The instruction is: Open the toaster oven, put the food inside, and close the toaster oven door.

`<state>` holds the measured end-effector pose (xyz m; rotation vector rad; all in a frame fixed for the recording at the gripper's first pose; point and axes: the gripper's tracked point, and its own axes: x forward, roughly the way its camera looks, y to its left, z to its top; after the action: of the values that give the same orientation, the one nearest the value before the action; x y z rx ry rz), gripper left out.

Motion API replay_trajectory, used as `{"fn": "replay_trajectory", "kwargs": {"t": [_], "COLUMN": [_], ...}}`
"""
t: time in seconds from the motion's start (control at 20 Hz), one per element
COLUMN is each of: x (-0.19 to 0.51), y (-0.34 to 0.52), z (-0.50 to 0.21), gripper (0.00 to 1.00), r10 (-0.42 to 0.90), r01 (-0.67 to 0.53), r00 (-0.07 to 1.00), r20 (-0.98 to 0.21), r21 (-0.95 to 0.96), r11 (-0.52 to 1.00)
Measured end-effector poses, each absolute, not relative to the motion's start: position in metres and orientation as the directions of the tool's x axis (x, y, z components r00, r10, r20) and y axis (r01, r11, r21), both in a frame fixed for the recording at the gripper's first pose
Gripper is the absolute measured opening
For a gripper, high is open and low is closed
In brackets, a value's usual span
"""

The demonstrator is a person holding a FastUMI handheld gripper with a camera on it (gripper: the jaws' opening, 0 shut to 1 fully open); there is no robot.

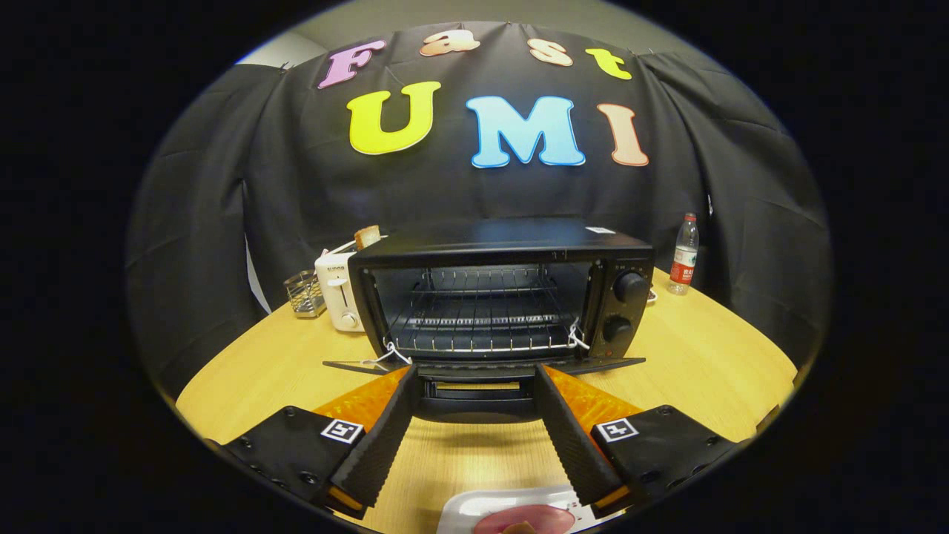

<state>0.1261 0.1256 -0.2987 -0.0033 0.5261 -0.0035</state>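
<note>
The gripper [474, 374] is spread wide, grasping nothing, its fingertips beside the folded-down glass door [482, 365] of the black metal toaster oven [504, 297] just ahead. Below, between the fingers, a white plastic tray [474, 510] carries pink round food [526, 519]. Beyond, left of the oven, stands a white toaster [337, 291]; on the right, a clear plastic bottle [684, 256].
</note>
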Motion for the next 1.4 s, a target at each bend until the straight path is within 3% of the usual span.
{"fn": "replay_trajectory", "kwargs": {"t": [0.4, 0.85, 1.2, 1.4], "x": [0.103, 0.062, 0.014, -0.002], "y": [0.129, 0.129, 0.100, 0.078], "z": [-0.325, -0.317, -0.299, -0.299], "gripper": [0.98, 0.98, 0.98, 0.98], "r10": [0.026, 0.169, 0.337, 0.396], "r01": [-0.014, -0.099, -0.200, -0.175], "r00": [0.817, 0.740, 0.588, 0.486], "r20": [-0.575, -0.651, -0.735, -0.779], "r21": [0.026, 0.143, 0.272, 0.357], "r11": [1.000, 0.985, 0.941, 0.918]}}
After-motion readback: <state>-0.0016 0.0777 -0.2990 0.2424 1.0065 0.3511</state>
